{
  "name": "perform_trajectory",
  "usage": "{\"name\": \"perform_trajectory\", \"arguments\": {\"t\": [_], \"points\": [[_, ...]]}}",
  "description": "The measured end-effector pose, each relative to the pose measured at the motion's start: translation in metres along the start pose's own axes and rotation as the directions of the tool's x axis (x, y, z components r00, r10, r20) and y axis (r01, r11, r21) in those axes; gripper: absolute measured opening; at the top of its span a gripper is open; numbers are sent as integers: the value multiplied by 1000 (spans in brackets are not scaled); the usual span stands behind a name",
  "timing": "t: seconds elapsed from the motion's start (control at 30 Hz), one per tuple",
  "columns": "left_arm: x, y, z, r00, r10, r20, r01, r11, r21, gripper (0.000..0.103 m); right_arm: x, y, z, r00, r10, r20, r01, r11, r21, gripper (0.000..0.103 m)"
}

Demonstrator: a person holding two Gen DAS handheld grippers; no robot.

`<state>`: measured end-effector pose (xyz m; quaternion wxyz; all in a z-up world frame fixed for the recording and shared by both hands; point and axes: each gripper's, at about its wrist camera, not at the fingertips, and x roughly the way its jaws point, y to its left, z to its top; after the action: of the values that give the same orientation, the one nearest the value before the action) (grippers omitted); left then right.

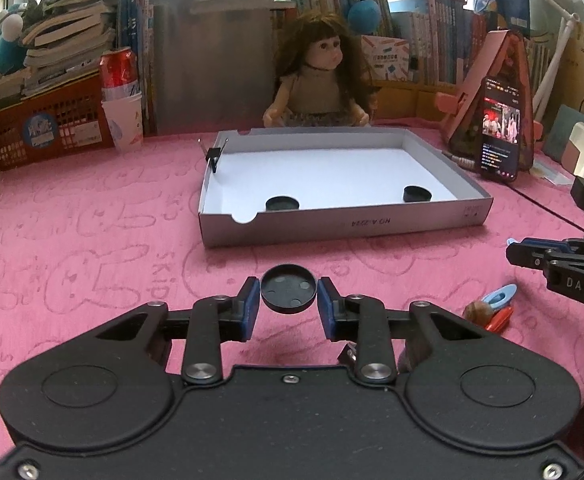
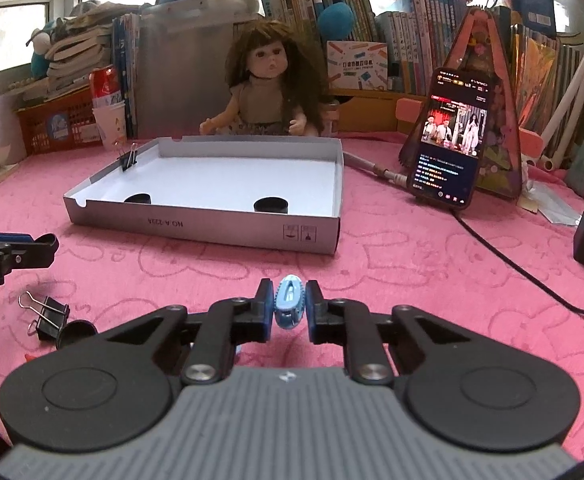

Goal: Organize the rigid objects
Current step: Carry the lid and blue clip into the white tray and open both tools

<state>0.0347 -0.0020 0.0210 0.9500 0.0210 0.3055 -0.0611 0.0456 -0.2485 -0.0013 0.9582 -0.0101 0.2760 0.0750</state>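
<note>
On pink embossed cloth (image 1: 92,240): left hand-held gripper (image 1: 288,300) clamps round black cap (image 1: 288,289); right hand-held gripper (image 2: 288,307) clamps blue oval clip (image 2: 290,307)

Black round cap (image 1: 288,288) clamped upright; blue hair clip (image 2: 290,307) pinched; two caps in box (image 1: 371,224).

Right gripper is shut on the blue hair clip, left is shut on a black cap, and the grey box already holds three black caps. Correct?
Not quite: the grey box holds two black caps, not three, as the right wrist view shows. The right gripper is shut on the blue hair clip, and the left gripper on a black cap.
</note>
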Motion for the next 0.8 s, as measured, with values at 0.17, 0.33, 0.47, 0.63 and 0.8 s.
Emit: {"name": "perform_trajectory", "arguments": {"t": [0.17,0.33,0.47,0.63,0.8], "points": [[1,-3,3,1000,-14,4,14,1000,4,29,1,1,0,1000,-1,-2,1,1000,-2,20],[3,-5,6,1000,-24,1,24,1000,5,29,2,0,1,1000,-1,0,1,1000,2,20],[8,-4,14,999,-32,0,32,999,2,29,6,-3,7,1000,4,-6,-4,1000,24,20],[18,-1,30,999,-46,1,46,999,-9,29,15,-10,21,999,20,-26,-18,998,66,20],[35,7,56,999,-42,1,42,999,-15,29,33,-15,47,997,53,-54,-47,993,108,20]]}}
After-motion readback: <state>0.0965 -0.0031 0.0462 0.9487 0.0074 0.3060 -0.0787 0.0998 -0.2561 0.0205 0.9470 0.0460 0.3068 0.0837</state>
